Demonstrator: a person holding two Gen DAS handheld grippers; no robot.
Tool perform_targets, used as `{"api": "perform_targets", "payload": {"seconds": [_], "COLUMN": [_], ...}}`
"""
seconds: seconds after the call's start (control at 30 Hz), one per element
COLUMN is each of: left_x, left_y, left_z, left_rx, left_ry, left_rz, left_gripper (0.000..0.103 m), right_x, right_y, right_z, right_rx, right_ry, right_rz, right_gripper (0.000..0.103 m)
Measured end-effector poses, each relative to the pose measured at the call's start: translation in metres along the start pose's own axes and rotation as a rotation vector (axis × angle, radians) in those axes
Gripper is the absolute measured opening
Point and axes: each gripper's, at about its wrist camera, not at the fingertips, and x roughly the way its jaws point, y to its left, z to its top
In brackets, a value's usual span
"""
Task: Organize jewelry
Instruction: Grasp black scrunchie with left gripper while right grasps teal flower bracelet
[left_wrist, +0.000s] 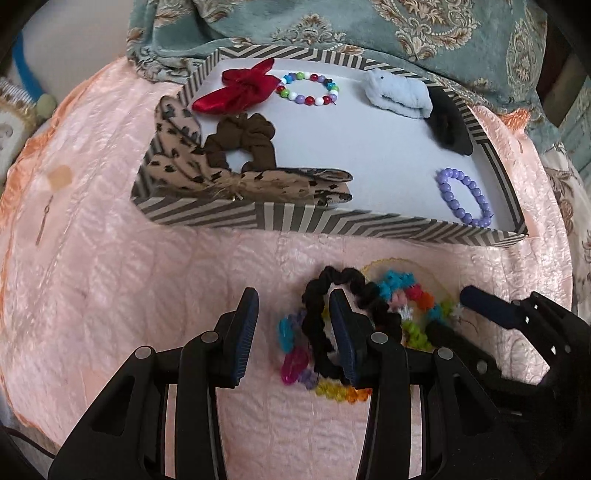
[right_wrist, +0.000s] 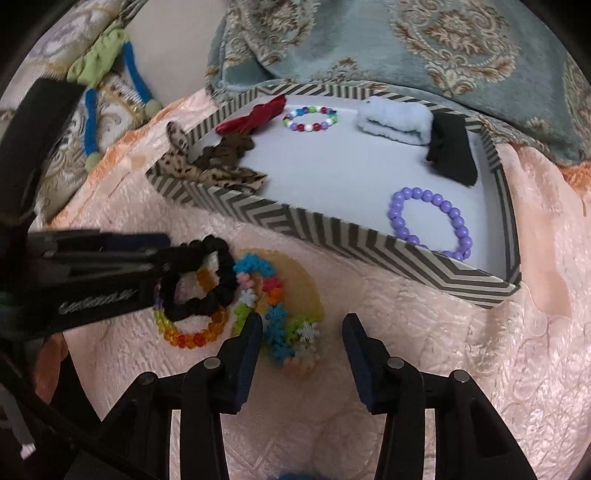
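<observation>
Lying just beside the left tool (left_wrist: 293, 328): black scrunchie (left_wrist: 349, 282).

1. Pink bedspread (left_wrist: 110, 314): satiny cloth, quilted, faintly shiny.
2. Striped tray (left_wrist: 332, 221): matt cardboard.
3. Purple bracelet (right_wrist: 430, 223): glossy plastic beads.
4. Black scrunchie (right_wrist: 199, 284): matt, crinkled fabric.
5. Red bow (left_wrist: 240, 90): shiny satin.

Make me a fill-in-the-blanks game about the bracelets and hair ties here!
1. The striped box holds a bracelet of all ___ beads.
2. The black scrunchie lies ___ the box.
3. The red bow sits beside a ___ bead bracelet.

Missing words: purple; outside; multicoloured
</observation>
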Motion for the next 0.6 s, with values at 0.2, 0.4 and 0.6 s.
{"api": "perform_targets", "payload": {"seconds": [0.2,0.4,0.6], "left_x": [0.011,0.011,-0.021], "left_y": [-0.006,0.002,0.006], "left_z": [0.007,0.011,0.012], "left_rx": [0.048,0.03,0.003], "left_ry": [0.006,0.005,-0.057], "left_rz": [-0.019,-0.074,-0.103], "left_gripper": [0.039,0.009,0.008], "right_x": [0.006,-0.015,-0.051], "right_y": [0.001,-0.017,-0.021], "right_z": [0.003,0.002,0.003], "right_rx": [-0.032,0.043,0.073], "right_ry": [-0.007,-0.056,-0.134], "right_rz": [-0.039,0.001,0.036], "right_gripper": [0.022,0.013,0.012]}}
